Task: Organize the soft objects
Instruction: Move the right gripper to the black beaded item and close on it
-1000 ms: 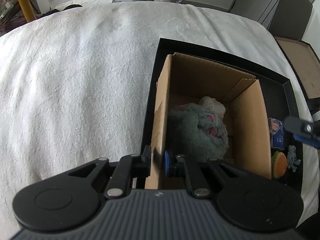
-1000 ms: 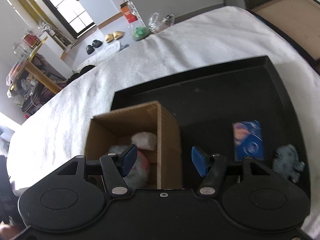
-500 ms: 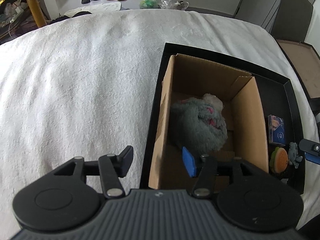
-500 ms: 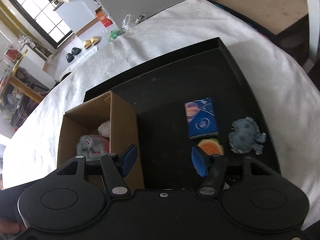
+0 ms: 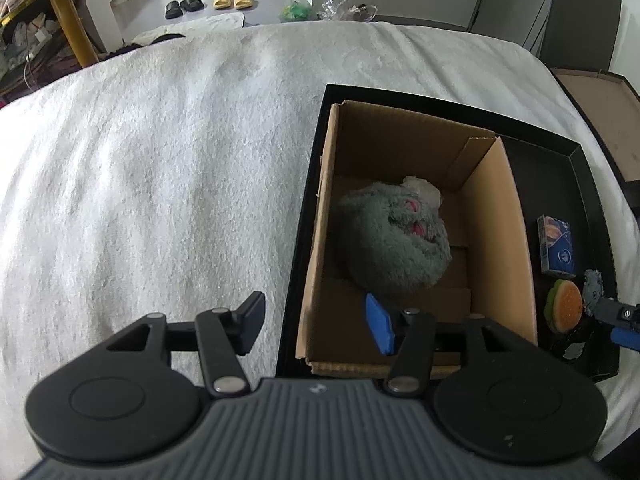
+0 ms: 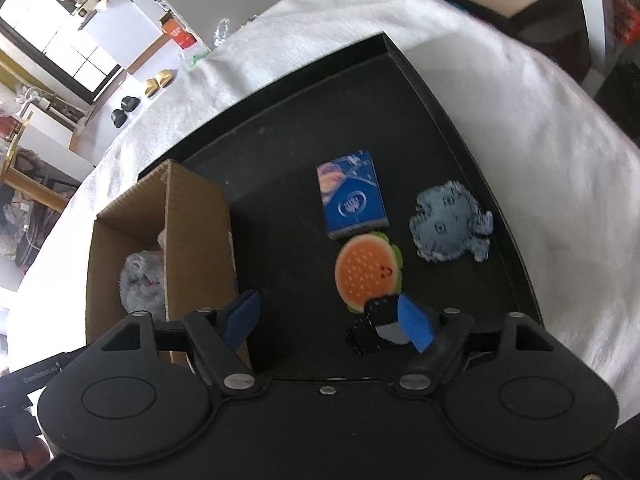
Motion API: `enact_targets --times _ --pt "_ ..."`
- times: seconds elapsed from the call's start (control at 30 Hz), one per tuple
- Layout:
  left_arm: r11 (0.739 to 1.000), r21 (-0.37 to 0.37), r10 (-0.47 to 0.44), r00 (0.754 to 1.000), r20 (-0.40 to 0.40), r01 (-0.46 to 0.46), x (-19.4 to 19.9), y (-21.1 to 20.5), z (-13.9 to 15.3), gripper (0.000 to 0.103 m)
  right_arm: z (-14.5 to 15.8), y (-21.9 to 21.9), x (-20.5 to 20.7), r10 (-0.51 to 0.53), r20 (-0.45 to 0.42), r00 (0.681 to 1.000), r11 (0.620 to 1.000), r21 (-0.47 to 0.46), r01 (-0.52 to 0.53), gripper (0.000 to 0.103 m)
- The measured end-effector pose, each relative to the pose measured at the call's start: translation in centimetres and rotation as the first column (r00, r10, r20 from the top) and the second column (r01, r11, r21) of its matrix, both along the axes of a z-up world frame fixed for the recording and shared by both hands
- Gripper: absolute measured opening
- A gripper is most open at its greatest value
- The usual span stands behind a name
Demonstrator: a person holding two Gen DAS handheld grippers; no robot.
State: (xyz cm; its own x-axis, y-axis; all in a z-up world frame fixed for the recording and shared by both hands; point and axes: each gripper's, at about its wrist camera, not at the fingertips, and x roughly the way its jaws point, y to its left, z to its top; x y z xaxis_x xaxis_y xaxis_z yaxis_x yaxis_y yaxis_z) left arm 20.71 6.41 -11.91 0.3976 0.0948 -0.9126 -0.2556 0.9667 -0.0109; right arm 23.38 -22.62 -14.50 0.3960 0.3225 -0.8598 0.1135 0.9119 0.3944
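Soft toys lie in two groups on a shallow black rectangular tray [image 5: 588, 184] that sits on a white fluffy bed cover [image 5: 160, 160]. At the tray's left side stands an open brown cardboard box [image 5: 500, 240], and inside it a grey-green furry plush with pink markings [image 5: 396, 244] rests on the box floor, with a pale crumpled soft item [image 5: 422, 188] touching it at the far end. The left gripper [image 5: 316, 324] hangs over the near left corner of the box with its jaws wide apart and nothing between them, one finger above the bed cover and the blue-padded one above the box interior. Right of the box, on the bare tray floor, a blue printed packet [image 6: 352, 200] lies flat, and a round orange-and-green burger-shaped plush [image 6: 368, 272] touches its near edge. A grey-blue fuzzy plush with small limbs [image 6: 448, 224] lies just beside these, nearer the tray's right rim. The right gripper [image 6: 328, 320] hovers at the near end of the tray, jaws spread wide and empty; its right blue pad sits just in front of the burger plush, beside a small black perforated object [image 6: 368, 324].
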Motion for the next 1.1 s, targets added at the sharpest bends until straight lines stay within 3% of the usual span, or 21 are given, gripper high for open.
enact_targets --times 0.4,0.77,0.87,0.93,1.0,1.1 --pt "0.999 0.049 0.0 1.0 -0.021 0.001 0.6 -1.0 -0.5 0.055 -3.4 -1.2 -0.5 -0.046 -0.095 0.994 0.996 0.07 0.053 0.075" --pt "0.998 0.058 0.002 0.999 -0.043 0.001 1.1 -1.2 -1.0 0.055 -6.2 -2.3 0.5 -0.08 -0.168 0.983 0.991 0.093 0.096 0.064" --pt "0.998 0.066 0.0 0.999 -0.053 0.004 1.2 -1.3 -1.2 0.055 -6.5 -2.5 1.0 -0.083 -0.171 0.982 0.992 0.084 0.098 0.058" --pt "0.998 0.066 -0.001 0.998 -0.056 0.004 1.3 -1.4 -1.3 0.055 -6.7 -2.6 1.2 -0.08 -0.17 0.982 0.993 0.076 0.094 0.049" --pt "0.998 0.064 -0.001 0.998 -0.062 0.005 1.4 -1.4 -1.5 0.055 -6.9 -2.7 1.3 -0.083 -0.176 0.981 0.994 0.059 0.095 0.034" --pt "0.998 0.064 -0.002 0.998 -0.065 0.006 1.3 -1.4 -1.5 0.055 -6.7 -2.8 1.3 -0.084 -0.164 0.983 0.994 0.052 0.093 0.029"
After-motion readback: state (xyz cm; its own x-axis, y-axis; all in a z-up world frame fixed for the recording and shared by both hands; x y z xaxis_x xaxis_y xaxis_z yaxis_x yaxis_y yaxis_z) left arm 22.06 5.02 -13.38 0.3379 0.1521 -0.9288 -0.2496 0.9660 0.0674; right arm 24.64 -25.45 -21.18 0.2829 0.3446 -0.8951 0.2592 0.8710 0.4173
